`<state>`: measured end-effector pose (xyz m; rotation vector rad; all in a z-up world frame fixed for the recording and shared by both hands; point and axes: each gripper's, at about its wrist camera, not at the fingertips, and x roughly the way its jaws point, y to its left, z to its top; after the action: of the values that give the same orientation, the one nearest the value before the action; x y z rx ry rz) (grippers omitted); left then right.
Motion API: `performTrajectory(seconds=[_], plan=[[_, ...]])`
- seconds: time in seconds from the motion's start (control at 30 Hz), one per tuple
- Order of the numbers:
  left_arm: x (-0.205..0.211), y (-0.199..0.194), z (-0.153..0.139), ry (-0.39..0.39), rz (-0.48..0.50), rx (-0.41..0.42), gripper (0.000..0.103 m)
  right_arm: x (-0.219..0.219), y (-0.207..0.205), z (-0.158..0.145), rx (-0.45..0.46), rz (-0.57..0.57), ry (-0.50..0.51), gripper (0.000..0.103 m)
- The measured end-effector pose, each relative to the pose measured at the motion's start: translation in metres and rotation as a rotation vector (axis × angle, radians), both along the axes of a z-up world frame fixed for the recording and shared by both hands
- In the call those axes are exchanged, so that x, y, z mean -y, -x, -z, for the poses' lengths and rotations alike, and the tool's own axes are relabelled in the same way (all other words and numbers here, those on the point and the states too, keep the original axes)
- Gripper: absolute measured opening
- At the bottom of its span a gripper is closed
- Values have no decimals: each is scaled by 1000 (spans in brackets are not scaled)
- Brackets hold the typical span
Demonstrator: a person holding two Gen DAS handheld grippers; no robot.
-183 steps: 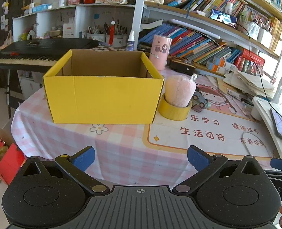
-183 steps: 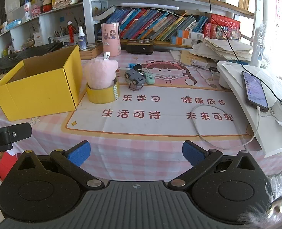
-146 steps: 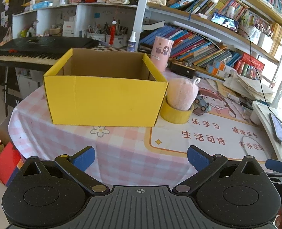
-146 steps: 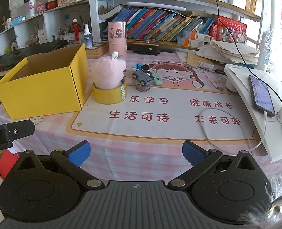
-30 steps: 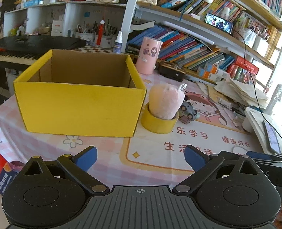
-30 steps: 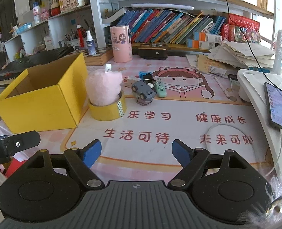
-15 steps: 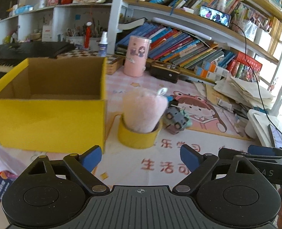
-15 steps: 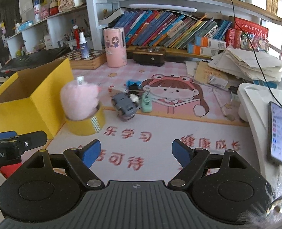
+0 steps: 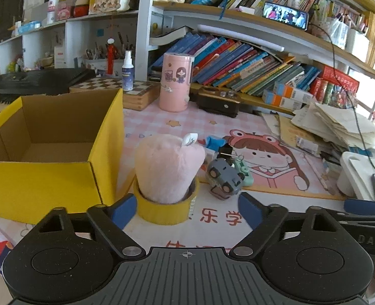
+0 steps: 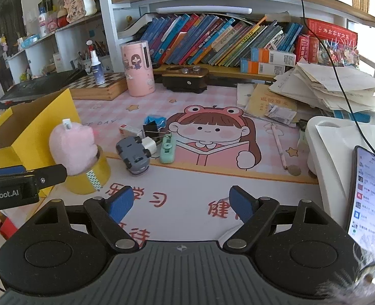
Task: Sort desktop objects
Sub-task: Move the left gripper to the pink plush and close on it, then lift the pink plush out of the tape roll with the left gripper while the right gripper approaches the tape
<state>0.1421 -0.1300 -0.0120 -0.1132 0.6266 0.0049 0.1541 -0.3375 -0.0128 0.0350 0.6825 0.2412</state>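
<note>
Our left gripper (image 9: 187,209) is closing around the yellow tape roll (image 9: 165,209) beside the yellow box (image 9: 42,178), pads not yet touching; our right gripper (image 10: 179,204) hangs open and empty. We judge the pink plush (image 9: 168,170) standing loose in the roll could topple onto the toy car (image 9: 224,178) just beside it if we clip it.

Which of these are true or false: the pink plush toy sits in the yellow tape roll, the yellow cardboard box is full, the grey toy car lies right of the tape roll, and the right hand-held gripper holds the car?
1. The fluffy pink plush toy stands inside the yellow tape roll. True.
2. The open yellow cardboard box is full. False: the part of its inside that shows is bare.
3. The small grey toy car lies right of the tape roll. True.
4. The right hand-held gripper holds the car. False: its jaws are open and empty.
</note>
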Motion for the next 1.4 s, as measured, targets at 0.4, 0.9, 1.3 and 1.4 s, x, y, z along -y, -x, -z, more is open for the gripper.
performTrajectory(seconds=[0.4,0.9,1.3,1.4], plan=[[7,-23,2,-42,-79,-2,81,14,-20,1,10,-46,-10,82],[14,-60,20,-146,-137,-45,50,19,-31,2,9,-67,-5,82],[24,-38,-14,-25,-17,71,0,32,-39,6,-9,-40,-31,82],[24,-35,-20,-33,-19,84,0,28,-42,7,-19,-58,-43,82]])
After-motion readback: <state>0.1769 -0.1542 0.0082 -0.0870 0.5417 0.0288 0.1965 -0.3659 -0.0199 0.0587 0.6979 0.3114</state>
